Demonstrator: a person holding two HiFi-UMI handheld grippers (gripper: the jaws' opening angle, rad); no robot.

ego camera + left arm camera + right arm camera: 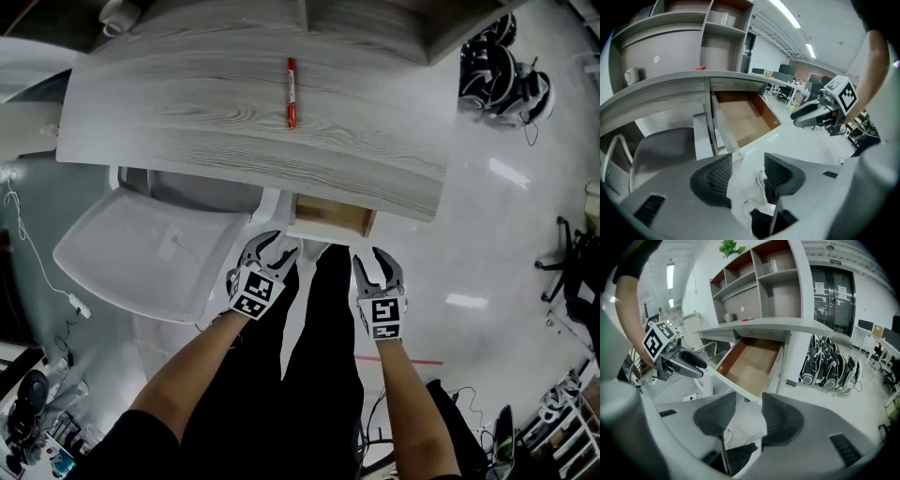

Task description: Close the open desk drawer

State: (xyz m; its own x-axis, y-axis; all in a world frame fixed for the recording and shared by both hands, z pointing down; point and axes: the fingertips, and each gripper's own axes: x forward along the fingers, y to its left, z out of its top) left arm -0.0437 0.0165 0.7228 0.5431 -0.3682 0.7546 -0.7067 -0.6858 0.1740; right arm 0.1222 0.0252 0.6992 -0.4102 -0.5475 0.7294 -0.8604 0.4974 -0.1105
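Pale wood-grain worktop (187,112) has its drawer (330,218) standing open under the front edge, so nothing's done yet: left tongs (270,249) & right tongs (378,265) hang just short of its front, both wide open, empty, w/ the push-in left.

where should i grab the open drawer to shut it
Take the drawer by its white front panel, coming straight from the front: it juts out from under the desktop toward you, and no handle shows, so press flat on it.
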